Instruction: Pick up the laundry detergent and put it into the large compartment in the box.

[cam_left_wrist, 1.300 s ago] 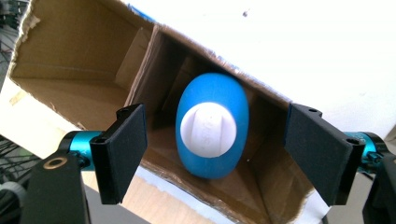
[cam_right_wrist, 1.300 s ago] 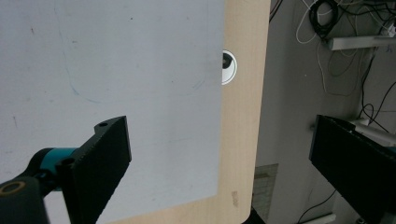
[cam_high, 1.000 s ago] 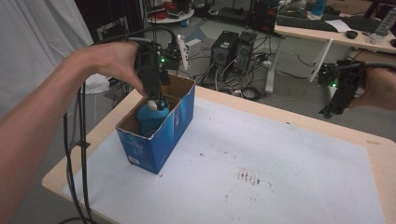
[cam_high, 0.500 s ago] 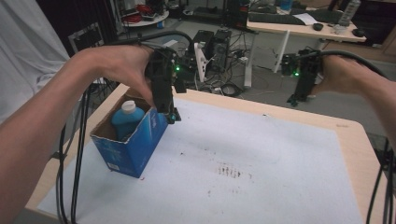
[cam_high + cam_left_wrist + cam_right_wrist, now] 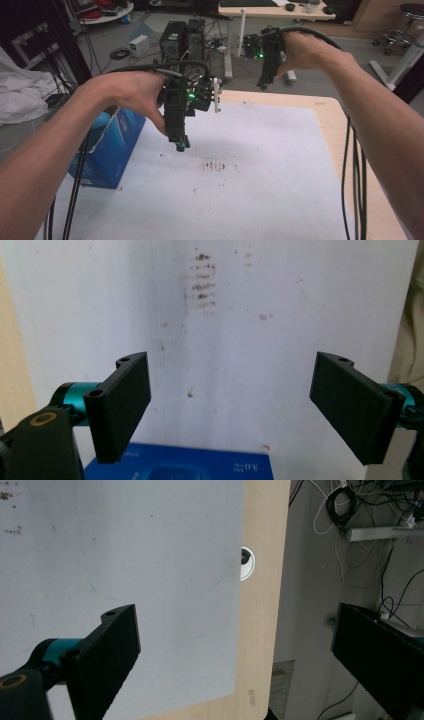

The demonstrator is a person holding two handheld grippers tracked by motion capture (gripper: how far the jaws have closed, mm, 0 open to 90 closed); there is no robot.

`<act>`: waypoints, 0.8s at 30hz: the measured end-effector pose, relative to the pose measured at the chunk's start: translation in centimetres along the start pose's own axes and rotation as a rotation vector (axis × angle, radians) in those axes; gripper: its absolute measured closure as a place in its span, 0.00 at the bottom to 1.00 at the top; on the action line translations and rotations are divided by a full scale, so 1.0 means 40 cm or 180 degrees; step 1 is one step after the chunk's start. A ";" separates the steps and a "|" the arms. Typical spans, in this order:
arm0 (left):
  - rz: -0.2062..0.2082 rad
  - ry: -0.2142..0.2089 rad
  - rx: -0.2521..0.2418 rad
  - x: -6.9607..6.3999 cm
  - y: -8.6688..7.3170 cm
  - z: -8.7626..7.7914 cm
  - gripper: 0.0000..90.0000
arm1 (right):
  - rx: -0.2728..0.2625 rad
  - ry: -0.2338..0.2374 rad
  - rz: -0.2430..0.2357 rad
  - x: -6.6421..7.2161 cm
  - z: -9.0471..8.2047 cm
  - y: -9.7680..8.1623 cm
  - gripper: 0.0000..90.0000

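The blue box (image 5: 112, 150) stands on the tabletop (image 5: 280, 170) just beside and behind the left claw (image 5: 181, 146), on the side of that hand's forearm, which partly hides it; in the left gripper view its blue top edge (image 5: 180, 462) shows below the jaws. The left claw hangs over the white sheet (image 5: 260, 200) with its jaws spread wide, having just been opening, and nothing lies between them. The right claw (image 5: 264, 84) is held well away, above the far edge of the tabletop, its jaws likewise spread and empty. The box looks like thin printed card: probably light, stiff along its folds but easy to dent on a flat wall, with a smooth and somewhat slippery skin. A grip across one upright wall near a corner, where the card is stiffest, would likely hold best; squeezing mid-wall could buckle it.
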State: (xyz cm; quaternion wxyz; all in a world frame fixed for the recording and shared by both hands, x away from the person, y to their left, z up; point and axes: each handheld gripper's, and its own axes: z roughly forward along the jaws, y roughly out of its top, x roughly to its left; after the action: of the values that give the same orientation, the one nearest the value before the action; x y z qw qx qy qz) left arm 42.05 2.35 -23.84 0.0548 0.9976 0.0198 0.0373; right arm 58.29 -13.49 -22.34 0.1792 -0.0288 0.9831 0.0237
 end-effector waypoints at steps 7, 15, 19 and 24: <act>0.0020 -0.0128 0.0115 -0.005 0.024 0.071 0.19 | 0.0020 0.0013 0.0003 0.004 0.004 0.002 0.05; 0.0024 -0.0180 0.0159 -0.001 0.038 0.104 0.19 | -0.0008 -0.0010 0.0008 0.010 0.002 -0.004 0.05; 0.0050 -0.0201 0.0160 -0.005 0.050 0.109 0.19 | 0.0009 0.0004 0.0003 0.016 0.004 -0.014 0.05; 0.0051 -0.0142 0.0188 -0.004 0.061 0.113 0.19 | -0.0016 0.0010 0.0031 0.020 0.002 -0.026 0.05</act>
State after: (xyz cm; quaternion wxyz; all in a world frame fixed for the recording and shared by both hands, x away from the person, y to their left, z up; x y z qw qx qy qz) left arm 42.32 -0.55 -28.08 0.0254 0.9995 0.0116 0.0149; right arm 57.64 -14.54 -22.73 0.1774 -0.0245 0.9835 0.0269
